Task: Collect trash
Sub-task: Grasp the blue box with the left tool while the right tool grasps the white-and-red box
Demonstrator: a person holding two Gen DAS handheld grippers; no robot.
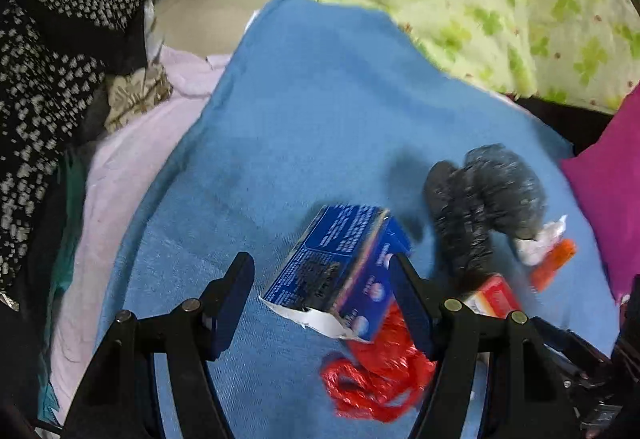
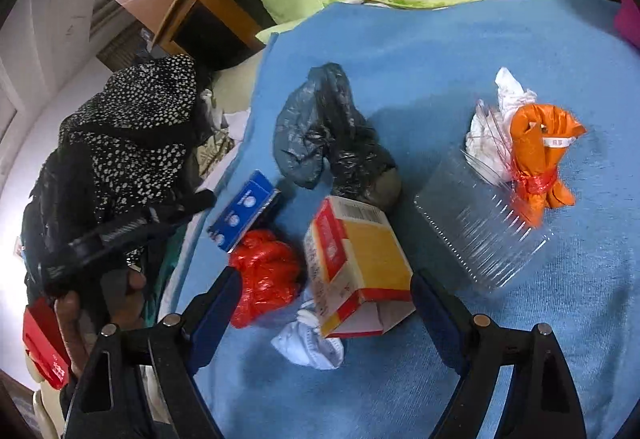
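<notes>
Nearest my left lens, the torn blue carton (image 1: 340, 263) lies tilted on the blue towel (image 1: 320, 111), just ahead of my left gripper (image 1: 322, 291), whose jaws stand wide with nothing pressed between them; the carton's near end sits partly between the fingertips, closer to the right finger. Just beside and below it is the crumpled red plastic bag (image 1: 376, 379), then the grey plastic bag (image 1: 480, 195) further right, with white tissue (image 1: 540, 243) and an orange wrapper (image 1: 554, 263) near the towel's right edge.

From my right lens, reading left to right: a hand (image 2: 80, 311) holding the other tool's handle at the frame's left, the same blue carton (image 2: 244, 211), the red bag (image 2: 268, 271), a white wad of tissue (image 2: 312, 343), the red-and-yellow carton (image 2: 360, 271), the clear ribbed plastic tub (image 2: 484, 231) and the orange bundle tied with red (image 2: 540, 159). My right gripper (image 2: 324, 303) is also wide and empty, its fingers framing the red-and-yellow carton without touching it.

As I judge it, gathering has barely begun: all trash still lies loose. To do this well I would centre each carton between the pads before closing, gripping across the narrow faces so the cardboard does not crush or slip. Both tools point steeply down at the towel
</notes>
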